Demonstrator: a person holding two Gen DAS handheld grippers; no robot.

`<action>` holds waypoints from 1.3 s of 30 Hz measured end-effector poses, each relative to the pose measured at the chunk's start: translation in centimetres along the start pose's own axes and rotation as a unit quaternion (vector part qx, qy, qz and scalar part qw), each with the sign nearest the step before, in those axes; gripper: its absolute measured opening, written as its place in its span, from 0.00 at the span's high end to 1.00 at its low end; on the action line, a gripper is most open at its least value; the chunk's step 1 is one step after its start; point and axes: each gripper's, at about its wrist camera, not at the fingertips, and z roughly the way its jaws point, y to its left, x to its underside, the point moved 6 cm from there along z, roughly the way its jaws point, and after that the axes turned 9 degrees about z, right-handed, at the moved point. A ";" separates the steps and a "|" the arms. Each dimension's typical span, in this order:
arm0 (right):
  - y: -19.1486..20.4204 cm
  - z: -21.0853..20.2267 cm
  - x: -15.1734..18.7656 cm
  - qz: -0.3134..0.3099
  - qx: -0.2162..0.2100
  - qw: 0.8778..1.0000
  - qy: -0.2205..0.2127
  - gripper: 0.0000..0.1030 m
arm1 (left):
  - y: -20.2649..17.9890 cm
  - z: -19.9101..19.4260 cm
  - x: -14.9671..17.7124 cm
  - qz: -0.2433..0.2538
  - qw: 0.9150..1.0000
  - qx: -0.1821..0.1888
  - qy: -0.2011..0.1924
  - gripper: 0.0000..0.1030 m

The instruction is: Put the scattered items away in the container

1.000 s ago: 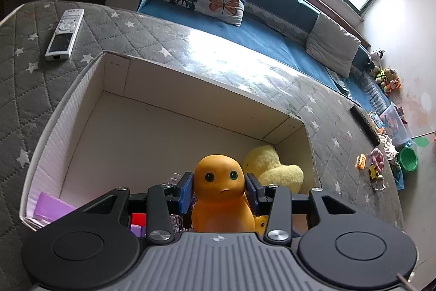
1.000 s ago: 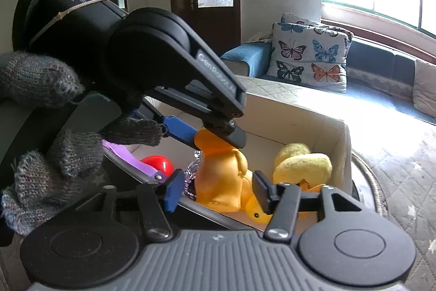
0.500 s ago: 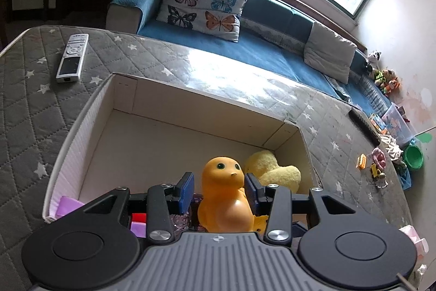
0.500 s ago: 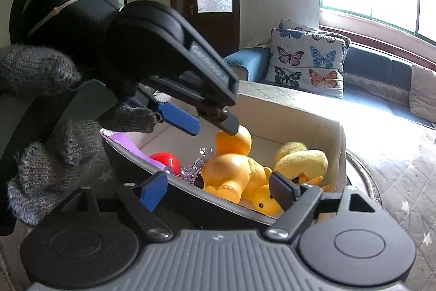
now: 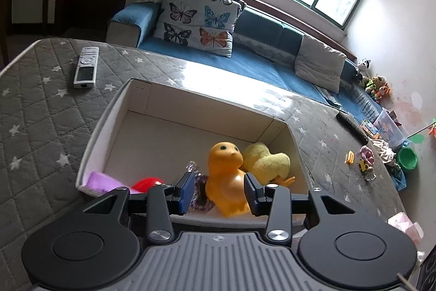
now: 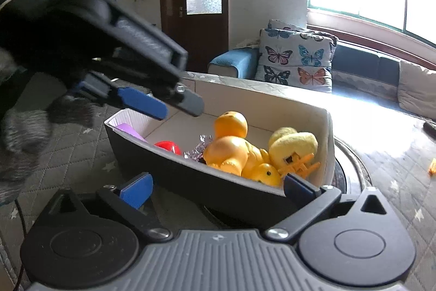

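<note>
The orange rubber duck (image 5: 226,173) lies in the open box (image 5: 190,100) beside a yellow plush toy (image 5: 267,160), a red ball (image 5: 147,183), a purple item (image 5: 100,179) and a shiny tinsel piece (image 5: 199,195). My left gripper (image 5: 219,191) is open above the box's near wall, its pads apart from the duck. In the right wrist view the duck (image 6: 229,143) rests in the box (image 6: 190,182), the left gripper (image 6: 169,105) hangs over it, and my right gripper (image 6: 218,188) is wide open and empty before the box.
A white remote (image 5: 85,67) lies on the grey quilted surface (image 5: 35,113) left of the box. A dark remote (image 5: 351,124) and small toys (image 5: 362,157) lie to the right. A blue sofa with a butterfly cushion (image 5: 199,21) stands behind.
My left gripper let go of the orange duck, opened and pulled back up; the duck now lies in the box. My right gripper opened wider and drew back from the box.
</note>
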 end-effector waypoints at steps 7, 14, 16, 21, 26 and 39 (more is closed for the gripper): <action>0.4 -1.5 0.7 0.020 0.010 1.000 -0.008 0.00 | 0.7 -2.4 2.5 0.007 1.000 -0.015 -0.012 0.58; 0.5 -2.1 1.8 0.042 0.022 0.999 -0.003 0.00 | 1.6 -3.3 6.0 0.003 1.000 -0.031 0.006 0.58; 0.3 -2.1 2.2 0.048 0.031 0.998 -0.001 0.00 | 1.7 -3.5 6.9 0.001 0.999 -0.032 0.009 0.58; 0.1 -2.4 3.2 0.060 0.042 0.997 0.010 0.00 | 1.7 -3.9 8.6 -0.004 0.999 -0.047 0.014 0.59; 0.4 -2.9 4.1 0.063 0.044 0.997 0.018 0.00 | 1.5 -4.2 9.4 -0.003 0.998 -0.062 0.012 0.59; 1.1 -3.7 4.9 0.067 0.050 0.996 0.026 0.00 | 1.3 -4.7 10.9 0.010 0.994 -0.110 0.003 0.59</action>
